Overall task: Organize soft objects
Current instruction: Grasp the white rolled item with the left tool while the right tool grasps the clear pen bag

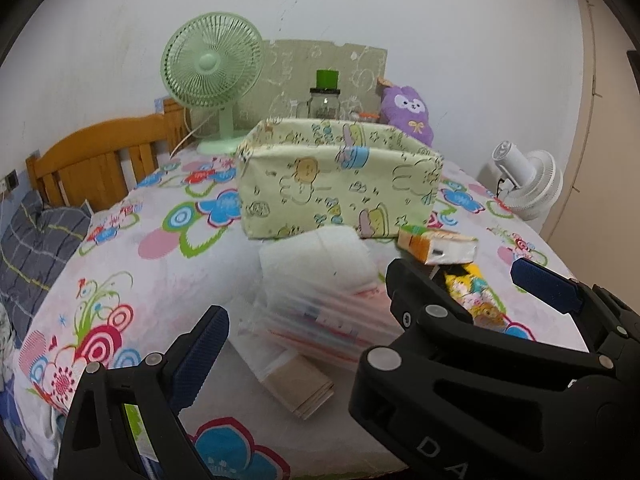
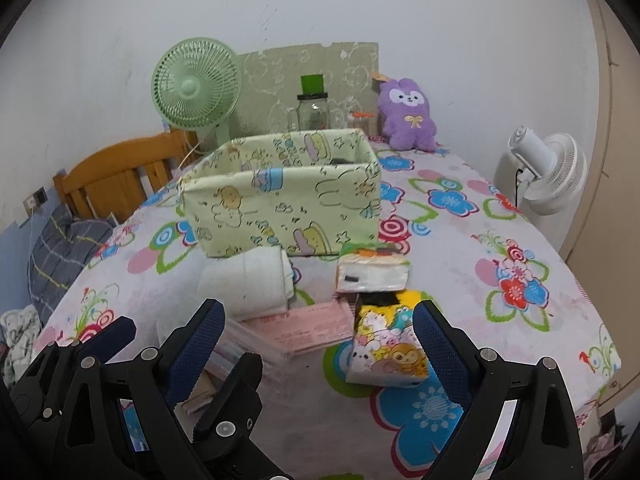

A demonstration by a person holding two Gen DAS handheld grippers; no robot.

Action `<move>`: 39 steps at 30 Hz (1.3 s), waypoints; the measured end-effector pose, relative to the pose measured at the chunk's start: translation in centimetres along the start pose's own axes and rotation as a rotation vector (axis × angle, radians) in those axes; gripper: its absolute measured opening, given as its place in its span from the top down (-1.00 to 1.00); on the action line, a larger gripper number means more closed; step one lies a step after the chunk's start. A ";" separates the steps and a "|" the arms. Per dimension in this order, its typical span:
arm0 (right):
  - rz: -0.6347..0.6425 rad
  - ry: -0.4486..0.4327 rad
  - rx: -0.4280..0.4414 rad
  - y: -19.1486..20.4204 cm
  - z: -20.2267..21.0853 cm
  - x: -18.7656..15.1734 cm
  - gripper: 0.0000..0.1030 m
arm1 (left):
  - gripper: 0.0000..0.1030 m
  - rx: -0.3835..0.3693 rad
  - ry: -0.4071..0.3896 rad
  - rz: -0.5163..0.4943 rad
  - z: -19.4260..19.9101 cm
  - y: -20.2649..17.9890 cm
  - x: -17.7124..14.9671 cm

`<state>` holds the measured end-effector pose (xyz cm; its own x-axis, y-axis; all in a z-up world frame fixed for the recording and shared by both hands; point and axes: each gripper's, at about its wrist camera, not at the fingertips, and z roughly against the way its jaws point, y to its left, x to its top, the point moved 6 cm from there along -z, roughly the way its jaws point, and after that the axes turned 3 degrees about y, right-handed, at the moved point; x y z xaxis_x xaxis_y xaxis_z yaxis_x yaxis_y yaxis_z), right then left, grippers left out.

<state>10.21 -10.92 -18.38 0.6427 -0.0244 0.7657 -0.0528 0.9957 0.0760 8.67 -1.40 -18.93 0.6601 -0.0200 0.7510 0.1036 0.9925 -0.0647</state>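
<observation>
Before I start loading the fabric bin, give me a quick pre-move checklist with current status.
1. Left gripper open, empty: ok.
2. Right gripper open, empty: ok.
3. Bin upright, top open: ok.
4. Room in the bin: cannot tell; a dark item shows inside, the floor is mostly hidden.
5. Cartoon pack between the right fingers: ok, not gripped.
6. White towel free to lift: ok, nothing on top.

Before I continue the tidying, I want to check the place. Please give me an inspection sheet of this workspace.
Surface: table with flowered cloth.
Job's things: open fabric box; rolled white towel; tissue pack; cartoon-print pack; pink packets.
Clutter: glass jar; purple plush; green fan.
Grippers: left gripper and right gripper, jaws open, holding nothing.
Cables: one at the white fan.
Surroundings: wooden headboard, white wall.
</observation>
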 end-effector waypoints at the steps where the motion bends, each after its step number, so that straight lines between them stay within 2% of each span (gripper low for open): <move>1: 0.002 0.006 0.005 0.1 -0.2 -0.2 -0.88 | -0.89 0.000 0.007 0.003 -0.2 0.1 -0.1; 12: 0.036 0.043 0.064 1.7 -2.2 -0.7 -0.85 | -0.85 -0.007 0.094 0.017 -1.8 1.5 -1.0; 20: 0.071 0.100 0.128 3.2 -4.1 -1.3 -0.54 | -0.73 -0.012 0.155 0.031 -3.1 2.5 -1.8; 24: 0.071 0.142 0.175 3.8 -4.9 -1.9 -0.27 | -0.62 -0.008 0.165 0.018 -3.3 2.6 -2.0; 27: 0.067 0.143 0.185 3.8 -4.9 -2.0 -0.04 | -0.46 0.003 0.162 0.011 -3.2 2.6 -2.0; 28: 0.070 0.141 0.180 3.8 -4.9 -2.0 0.08 | -0.35 0.022 0.160 0.005 -3.2 2.6 -2.0; 33: 0.078 0.134 0.175 3.4 -4.6 -2.2 0.34 | -0.03 0.046 0.156 -0.018 -3.2 2.4 -2.0; 35: 0.065 0.129 0.177 3.1 -4.3 -2.2 0.43 | 0.26 0.042 0.157 -0.019 -3.1 2.2 -2.0; 39: 0.054 0.102 0.181 2.6 -3.6 -2.2 0.61 | 0.60 0.040 0.160 -0.029 -3.0 1.8 -2.0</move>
<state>11.40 -7.93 -22.09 0.7090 0.0472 0.7036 -0.2200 0.9628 0.1571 9.75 0.12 -22.50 0.7675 -0.0645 0.6377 0.0967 0.9952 -0.0158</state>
